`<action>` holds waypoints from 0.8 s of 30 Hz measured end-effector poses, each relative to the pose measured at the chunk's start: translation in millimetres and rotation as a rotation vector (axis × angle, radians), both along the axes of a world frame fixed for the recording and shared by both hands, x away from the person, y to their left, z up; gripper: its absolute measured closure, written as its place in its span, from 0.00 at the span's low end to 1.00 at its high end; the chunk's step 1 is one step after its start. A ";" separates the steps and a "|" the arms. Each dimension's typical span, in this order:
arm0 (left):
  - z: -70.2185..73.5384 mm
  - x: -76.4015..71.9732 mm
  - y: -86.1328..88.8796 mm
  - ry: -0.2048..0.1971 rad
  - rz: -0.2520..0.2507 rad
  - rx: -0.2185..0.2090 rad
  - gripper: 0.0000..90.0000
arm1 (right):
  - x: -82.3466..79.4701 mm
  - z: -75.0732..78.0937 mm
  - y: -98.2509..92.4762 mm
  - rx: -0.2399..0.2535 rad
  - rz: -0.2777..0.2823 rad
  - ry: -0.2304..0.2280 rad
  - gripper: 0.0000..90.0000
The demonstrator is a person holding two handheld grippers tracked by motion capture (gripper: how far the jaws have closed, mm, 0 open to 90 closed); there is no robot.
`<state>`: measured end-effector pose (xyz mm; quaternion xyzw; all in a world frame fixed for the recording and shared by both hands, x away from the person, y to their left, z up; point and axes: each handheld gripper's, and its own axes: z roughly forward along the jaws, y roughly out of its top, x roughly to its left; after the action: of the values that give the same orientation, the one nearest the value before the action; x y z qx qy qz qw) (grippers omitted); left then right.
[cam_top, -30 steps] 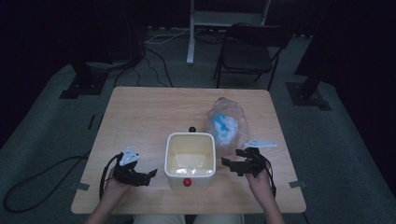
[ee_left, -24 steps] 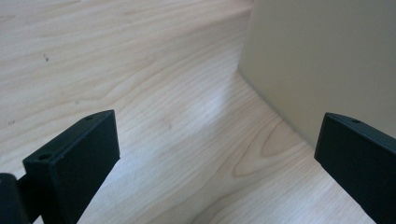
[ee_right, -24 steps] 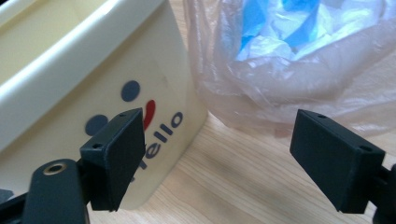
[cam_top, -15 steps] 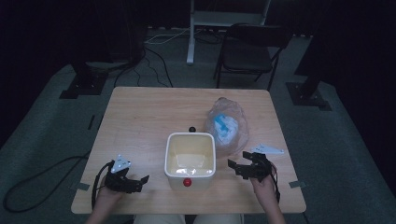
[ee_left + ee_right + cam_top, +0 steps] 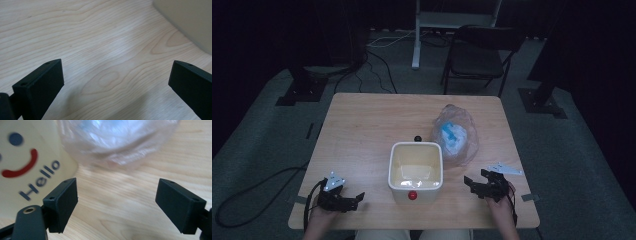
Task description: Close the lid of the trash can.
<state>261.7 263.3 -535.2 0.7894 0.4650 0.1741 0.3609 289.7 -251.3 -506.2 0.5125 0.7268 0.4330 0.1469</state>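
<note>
Behind your bench: a folding chair (image 5: 478,55), well apart.
On the floor: cables (image 5: 377,47) you see beside it.

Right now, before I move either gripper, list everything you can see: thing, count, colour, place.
Square cream plastic container: one, cream with a red knob on its near side and a smiley with "Hello" on one wall, table centre near the front edge.
Crumpled clear plastic bag: one, transparent with blue and white contents, against the container's far right corner.
Small black round object: one, black, just behind the container.
Light wooden table: one, pale wood.
Black folding chair: one, beyond the table.
Black stand bases: two, on the grey floor, left and right.
Left gripper: black, open, front left of the table.
Right gripper: black, open, right of the container.
</note>
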 end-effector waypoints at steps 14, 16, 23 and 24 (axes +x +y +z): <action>-6.7 -5.3 14.9 0.027 0.036 0.030 0.01 | -15.0 -23.4 -27.2 -0.027 -0.102 0.008 0.17; -6.2 -6.4 17.2 0.022 0.044 0.030 0.01 | -17.1 -24.8 -30.2 -0.026 -0.112 0.011 0.17; -6.9 -12.6 22.1 0.026 0.055 0.041 0.01 | -23.2 -29.0 -38.6 -0.020 -0.130 0.027 0.16; -7.0 -13.5 22.9 0.027 0.057 0.039 0.01 | -24.0 -29.5 -39.3 -0.025 -0.132 0.028 0.16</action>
<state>248.1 286.2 -542.2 0.7850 0.4887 0.1827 0.3339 265.8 -290.6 -535.7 0.5634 0.6987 0.4062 0.1712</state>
